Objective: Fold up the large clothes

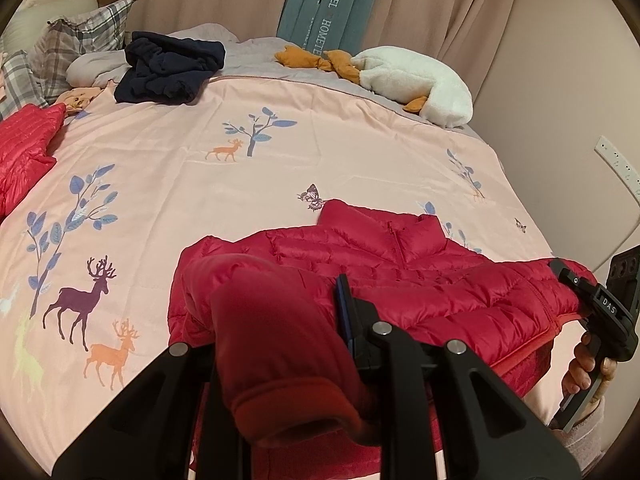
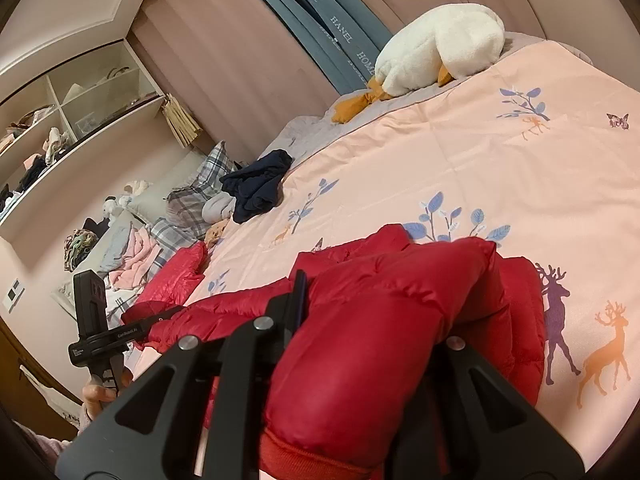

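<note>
While level over the bed point(image 1: 280, 152): both tools point(image 1: 280, 340) point(image 2: 372, 332) clamped on red jacket point(image 1: 400, 264) sleeves.

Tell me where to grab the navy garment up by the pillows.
Probably the thick rolled edge of the navy garment facing the cameras. It lies as a crumpled heap, with a grey bundle and plaid pillows crowding one side, so come over the pink bedspread from the near side.
</note>
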Tool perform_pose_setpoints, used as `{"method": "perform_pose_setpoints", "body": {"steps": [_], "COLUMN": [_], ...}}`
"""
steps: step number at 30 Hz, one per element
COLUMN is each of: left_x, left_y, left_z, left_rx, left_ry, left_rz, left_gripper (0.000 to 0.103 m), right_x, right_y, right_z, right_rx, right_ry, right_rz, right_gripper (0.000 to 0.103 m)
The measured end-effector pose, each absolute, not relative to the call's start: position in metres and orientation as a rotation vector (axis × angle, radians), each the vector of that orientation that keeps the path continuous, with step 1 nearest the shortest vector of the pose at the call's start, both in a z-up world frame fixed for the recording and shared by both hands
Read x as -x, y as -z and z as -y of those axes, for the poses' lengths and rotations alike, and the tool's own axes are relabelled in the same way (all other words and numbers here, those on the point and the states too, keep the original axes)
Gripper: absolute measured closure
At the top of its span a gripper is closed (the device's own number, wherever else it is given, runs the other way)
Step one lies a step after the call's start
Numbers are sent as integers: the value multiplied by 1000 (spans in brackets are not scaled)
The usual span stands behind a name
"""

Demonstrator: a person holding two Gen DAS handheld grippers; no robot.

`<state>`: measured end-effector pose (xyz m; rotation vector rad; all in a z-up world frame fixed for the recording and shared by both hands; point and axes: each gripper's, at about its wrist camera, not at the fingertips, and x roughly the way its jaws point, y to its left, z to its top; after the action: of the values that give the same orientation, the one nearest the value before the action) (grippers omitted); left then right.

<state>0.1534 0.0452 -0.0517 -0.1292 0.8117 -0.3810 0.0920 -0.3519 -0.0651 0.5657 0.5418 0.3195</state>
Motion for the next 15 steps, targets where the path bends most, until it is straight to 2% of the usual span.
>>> {"method": "perform_pose_setpoints", "body": {"steps": [15], "left_x": [-161], "left_y": [57], "left_z": [-37], "left_rx": [119], "left_ry": [368], "left_rz": [-823], "left_gripper": [83], "right_x": [-97], "right_y": [75], "right_z": [356], "right_rx": [-577], "right_ry": [-305], "right_rz": [-565], "right_gripper": [88]}}
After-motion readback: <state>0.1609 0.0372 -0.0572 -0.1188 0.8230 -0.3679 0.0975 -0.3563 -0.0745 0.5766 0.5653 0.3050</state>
